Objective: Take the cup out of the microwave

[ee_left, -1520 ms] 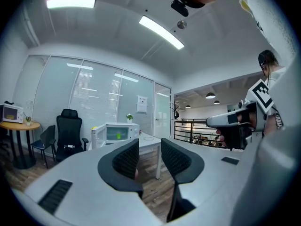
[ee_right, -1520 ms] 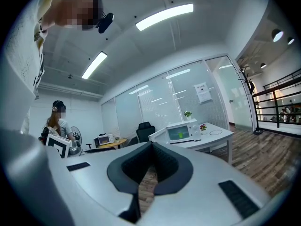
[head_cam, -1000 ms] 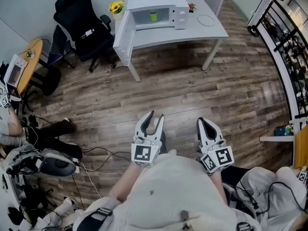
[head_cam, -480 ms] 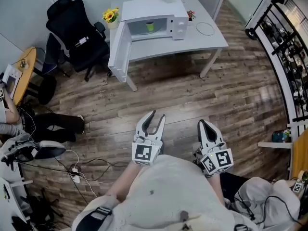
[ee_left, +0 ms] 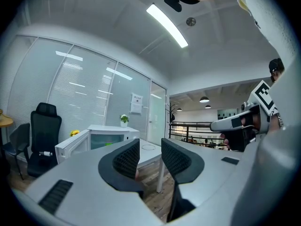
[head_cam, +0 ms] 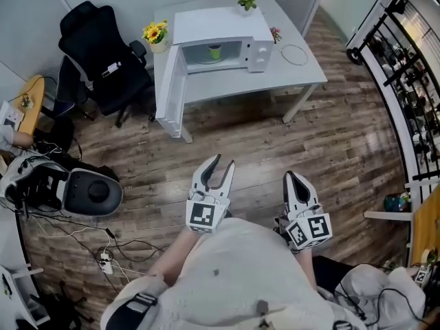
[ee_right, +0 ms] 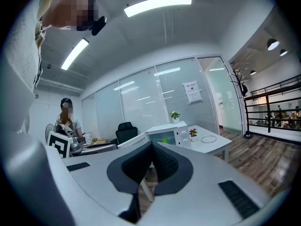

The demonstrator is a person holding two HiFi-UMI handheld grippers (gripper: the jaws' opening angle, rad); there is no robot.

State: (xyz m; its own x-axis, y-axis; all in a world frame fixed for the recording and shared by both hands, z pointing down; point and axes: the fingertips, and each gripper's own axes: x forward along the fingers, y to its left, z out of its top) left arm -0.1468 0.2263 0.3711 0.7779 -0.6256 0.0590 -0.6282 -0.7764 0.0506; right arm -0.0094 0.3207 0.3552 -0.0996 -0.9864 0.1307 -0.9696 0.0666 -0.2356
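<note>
The microwave [head_cam: 221, 27] stands on the white table [head_cam: 306, 64] with its door [head_cam: 169, 88] swung wide open, so the opening step looks done; the green cup [head_cam: 215, 51] sits upright inside the cavity, untouched; both tongs are well apart from it, out over the wooden floor [head_cam: 275, 143], held near the person's body; the left gripper [head_cam: 221, 163] has its jaws spread with nothing between them; the right gripper [head_cam: 289, 177] has its jaws pressed together, empty; what is left, by my reading, is nearly everything: closing in on the table, reaching in, pinching the cup and drawing it out.
</note>
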